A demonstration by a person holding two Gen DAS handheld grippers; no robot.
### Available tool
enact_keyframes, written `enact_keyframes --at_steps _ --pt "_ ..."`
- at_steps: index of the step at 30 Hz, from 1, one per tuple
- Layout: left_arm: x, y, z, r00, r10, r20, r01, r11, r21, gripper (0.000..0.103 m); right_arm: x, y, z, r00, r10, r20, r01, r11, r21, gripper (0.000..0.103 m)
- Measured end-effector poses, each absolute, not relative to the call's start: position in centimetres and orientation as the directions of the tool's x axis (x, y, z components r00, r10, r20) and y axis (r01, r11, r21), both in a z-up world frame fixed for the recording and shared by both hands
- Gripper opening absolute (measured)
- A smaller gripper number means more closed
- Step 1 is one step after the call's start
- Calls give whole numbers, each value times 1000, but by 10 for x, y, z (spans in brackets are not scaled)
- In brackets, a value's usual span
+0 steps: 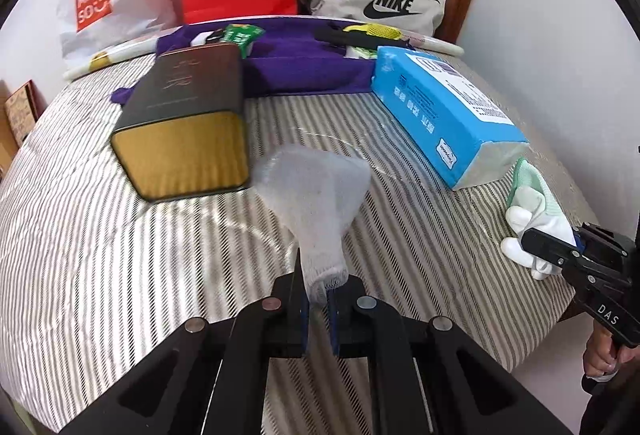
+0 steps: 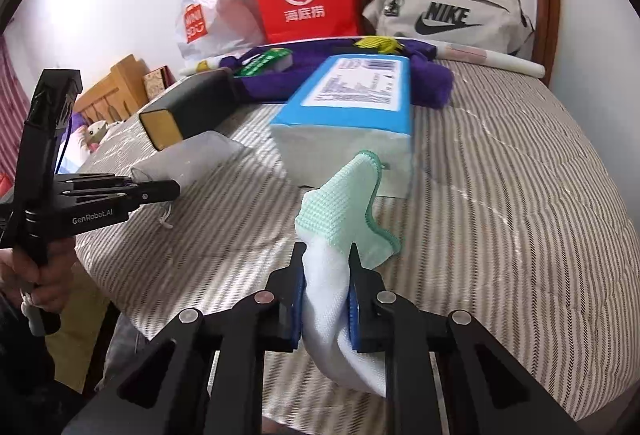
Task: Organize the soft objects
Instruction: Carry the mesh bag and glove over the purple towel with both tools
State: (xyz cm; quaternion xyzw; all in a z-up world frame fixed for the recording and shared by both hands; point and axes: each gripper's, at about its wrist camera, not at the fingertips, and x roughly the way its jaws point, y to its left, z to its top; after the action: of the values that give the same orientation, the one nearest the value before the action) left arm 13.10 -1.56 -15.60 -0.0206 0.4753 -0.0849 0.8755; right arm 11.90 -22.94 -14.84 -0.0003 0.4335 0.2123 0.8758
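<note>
The left gripper [image 1: 318, 299] is pinching the ribbed cuff of a pale grey knitted glove [image 1: 316, 195], its jaws pressed nearly together on the thin fabric, and the rest of the glove fans out above the striped bed cover [image 1: 120, 255], between the dark box with a gold end [image 1: 188, 123] and the blue pack of paper tissues [image 1: 444, 115]. The right gripper [image 2: 326, 291] is clamped on a bunched white and mint-green glove [image 2: 344, 219], which rises from the jaws just in front of that tissue pack; the jaws stand a little apart only because of the thick wad of cloth between them.

What worries me from here is the left hold: only the very edge of the cuff sits between the pads, so a quick swing could let the grey glove slide out and drop back on the bed. The loose fingers could also drag against the dark box and tug the fabric free. The right glove is twisted, with a white tail hanging below the jaws, so it may unfurl unevenly when laid down.

The grey glove looks limp, thin and slightly see-through at its blurred upper edge; the green one has a waffle-textured back with a darker green hem and smooth white fingers.
</note>
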Motion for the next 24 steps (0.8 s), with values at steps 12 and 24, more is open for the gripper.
enact_keyframes --at_steps 12,24 --pt "105 24 -148 560 -157 -813 61 987 -148 8 105 -206 -123 551 383 -742 -413 897 156 17" --pt "89 48 -122 606 -162 -779 35 983 -178 8 97 -200 -99 577 390 -718 -421 895 148 17"
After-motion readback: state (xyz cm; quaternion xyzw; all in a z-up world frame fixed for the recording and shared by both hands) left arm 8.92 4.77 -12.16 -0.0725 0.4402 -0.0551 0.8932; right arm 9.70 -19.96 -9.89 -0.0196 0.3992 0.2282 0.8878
